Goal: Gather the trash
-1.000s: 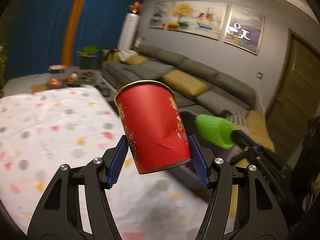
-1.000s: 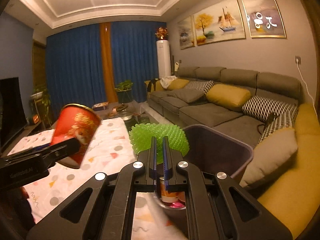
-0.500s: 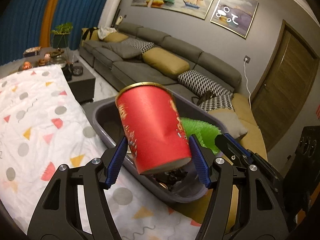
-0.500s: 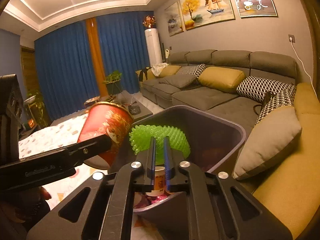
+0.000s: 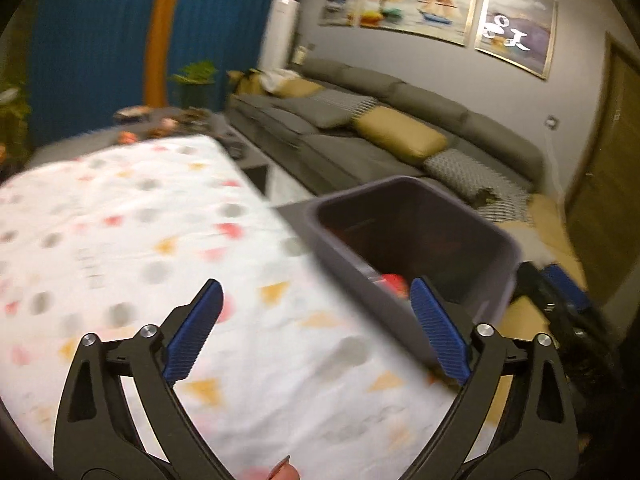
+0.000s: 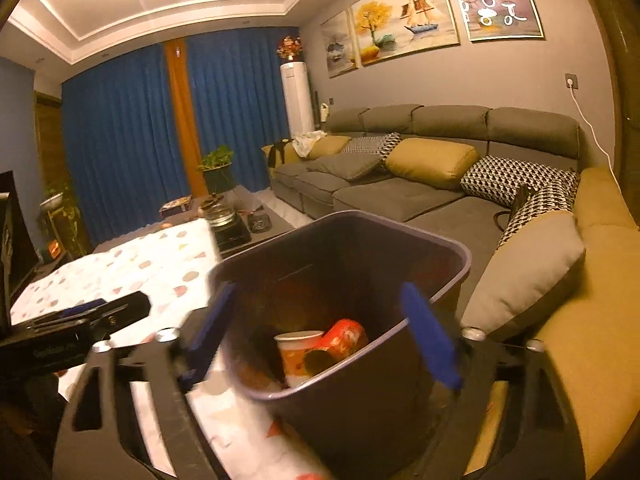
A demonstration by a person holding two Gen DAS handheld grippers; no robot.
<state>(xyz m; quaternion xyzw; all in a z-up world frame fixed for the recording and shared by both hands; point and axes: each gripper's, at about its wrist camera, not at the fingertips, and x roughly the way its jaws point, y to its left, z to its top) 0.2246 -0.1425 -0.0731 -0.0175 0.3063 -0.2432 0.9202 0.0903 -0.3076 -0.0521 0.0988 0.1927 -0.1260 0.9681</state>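
Observation:
A dark grey bin [image 6: 436, 258] stands at the table's edge beside the sofa; it also shows in the left wrist view [image 5: 496, 240]. Inside lie the red cup [image 6: 346, 334] on its side and a paper cup [image 6: 298, 350]; a bit of red [image 5: 394, 282] shows in the left view. The green spiky ball is not visible. My left gripper [image 5: 316, 332] is open and empty over the tablecloth, left of the bin. My right gripper [image 6: 320, 332] is open and empty above the bin's near rim.
The table wears a white cloth with coloured shapes [image 5: 140, 240]. A grey sofa with yellow and patterned cushions [image 6: 432, 160] runs behind and right of the bin. A low coffee table with small items [image 6: 224, 216] stands beyond the table.
Both grippers opened. The red cup left my left gripper and the green ball left my right one; the cup now lies in the bin. The left gripper swung back towards the table.

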